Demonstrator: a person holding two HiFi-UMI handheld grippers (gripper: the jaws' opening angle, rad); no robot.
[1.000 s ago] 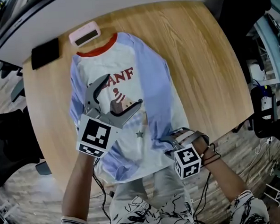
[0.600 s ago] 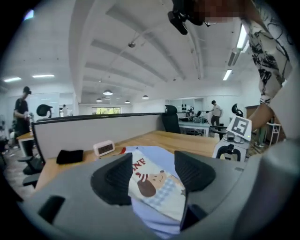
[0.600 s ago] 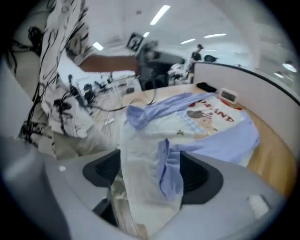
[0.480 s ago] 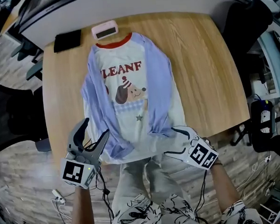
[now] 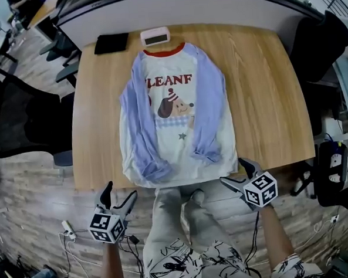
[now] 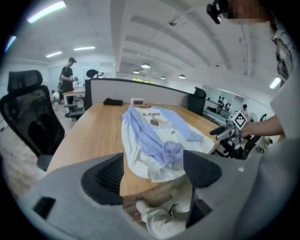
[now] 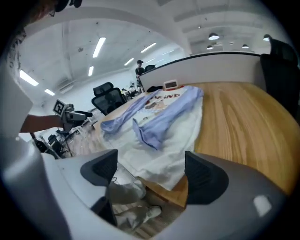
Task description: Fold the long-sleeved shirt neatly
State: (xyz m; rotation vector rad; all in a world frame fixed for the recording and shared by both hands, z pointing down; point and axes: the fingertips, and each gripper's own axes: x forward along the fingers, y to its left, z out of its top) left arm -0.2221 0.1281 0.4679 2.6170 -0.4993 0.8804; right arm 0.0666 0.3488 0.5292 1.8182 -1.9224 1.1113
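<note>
You're holding the left gripper (image 5: pixel 120 194) and right gripper (image 5: pixel 233 172) just off the table's (image 5: pixel 265 89) near edge, jaws opening on nothing. The shirt's (image 5: pixel 175 106) lying mid-table, hem reaching that edge. It's looking light and floppy, so I'd be pinching both hem corners.

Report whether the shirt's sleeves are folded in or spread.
Folded in: both blue sleeves lie over the shirt, its body spread flat.

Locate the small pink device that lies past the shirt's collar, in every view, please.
Head view: small pink device, top centre.
Left gripper view: the device, middle, slightly left, far off.
Right gripper view: the device, upper middle, far off.
Shared landmark: the shirt; the device lies just past its neck end.
</note>
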